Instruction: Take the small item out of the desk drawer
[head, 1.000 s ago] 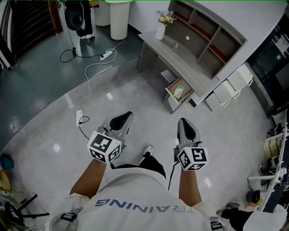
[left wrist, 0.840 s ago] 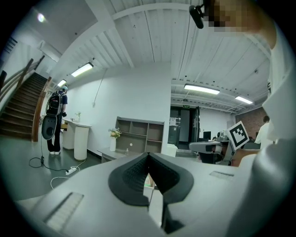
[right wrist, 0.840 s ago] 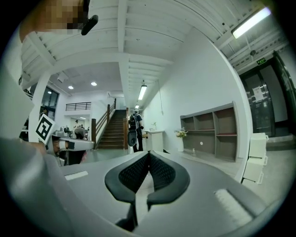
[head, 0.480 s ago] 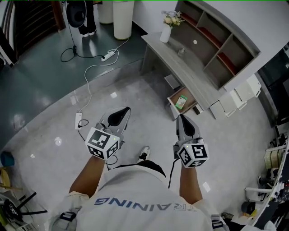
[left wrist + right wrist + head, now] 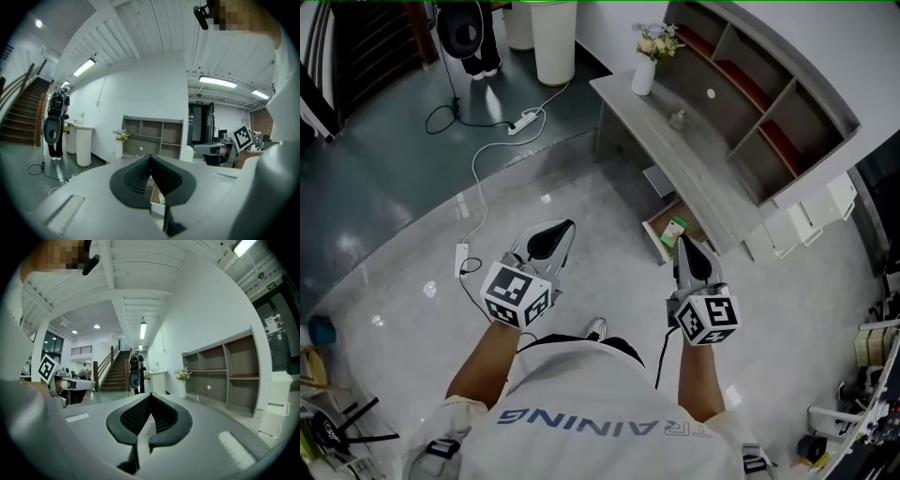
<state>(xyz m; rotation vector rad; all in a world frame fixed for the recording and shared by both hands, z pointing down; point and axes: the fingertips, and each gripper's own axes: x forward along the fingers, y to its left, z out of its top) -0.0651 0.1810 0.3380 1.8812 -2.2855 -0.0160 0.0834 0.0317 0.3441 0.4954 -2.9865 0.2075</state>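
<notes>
The left hand-held gripper (image 5: 558,239) is clenched on nothing: its own view shows the tips of its jaws (image 5: 150,159) meeting, with only a gap lower down. The right hand-held gripper (image 5: 686,251) is the same, jaws pressed together and empty (image 5: 151,396). Both are held out in front of the person, above the bare floor (image 5: 412,253) and short of the table (image 5: 694,155).

By the look of it the task has hardly begun. The drawer (image 5: 660,236) stands pulled out from under the near edge of the table, so opening it seems unnecessary. The small item (image 5: 675,229), green and white, lies inside it, just beyond the tip of the right gripper in the head view. Neither gripper touches it. What is left: close in on the drawer, open one pair of jaws, take the item and lift it clear.

Part of the drawer is covered by the table's edge and by the right gripper. The item is too small to tell what it is or how it lies. The left gripper view catches a sliver of it (image 5: 161,197) through the gap under the jaw tips. The right gripper view looks along the table towards the shelf unit (image 5: 225,376) and vase (image 5: 183,383) and shows no drawer.
</notes>
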